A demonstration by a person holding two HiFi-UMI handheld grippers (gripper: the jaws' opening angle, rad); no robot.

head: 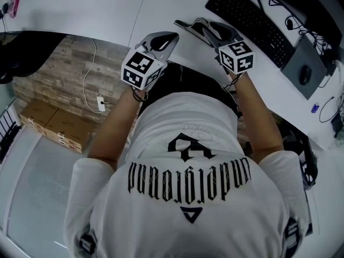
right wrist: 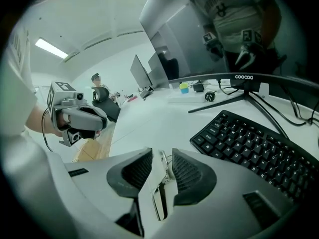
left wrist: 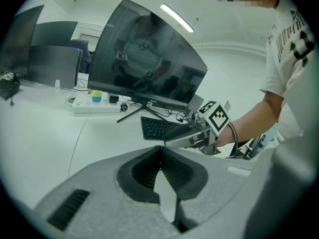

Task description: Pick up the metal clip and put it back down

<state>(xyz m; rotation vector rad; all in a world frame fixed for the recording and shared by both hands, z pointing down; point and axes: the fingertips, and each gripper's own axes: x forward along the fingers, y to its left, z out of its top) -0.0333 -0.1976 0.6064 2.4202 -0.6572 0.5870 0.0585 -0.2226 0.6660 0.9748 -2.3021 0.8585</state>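
Observation:
The metal clip (right wrist: 160, 195) is a small silver spring clip. In the right gripper view it stands between the two dark ribbed pads, its wire handle up near the tips. My right gripper (right wrist: 162, 157) is shut on it, just above the white desk (right wrist: 149, 118) and left of the keyboard (right wrist: 259, 146). In the head view the right gripper (head: 184, 23) points left over the desk's near edge; the clip is too small to make out there. My left gripper (head: 172, 37) hangs close beside it. Its jaws (left wrist: 160, 149) meet at the tips with nothing between them.
A black keyboard (head: 250, 20) and a mouse (head: 305, 75) lie right of the grippers. A large dark monitor (left wrist: 149, 63) stands behind, with a power strip (left wrist: 97, 105) at its left. Cardboard boxes (head: 54, 123) sit on the floor past the desk's edge.

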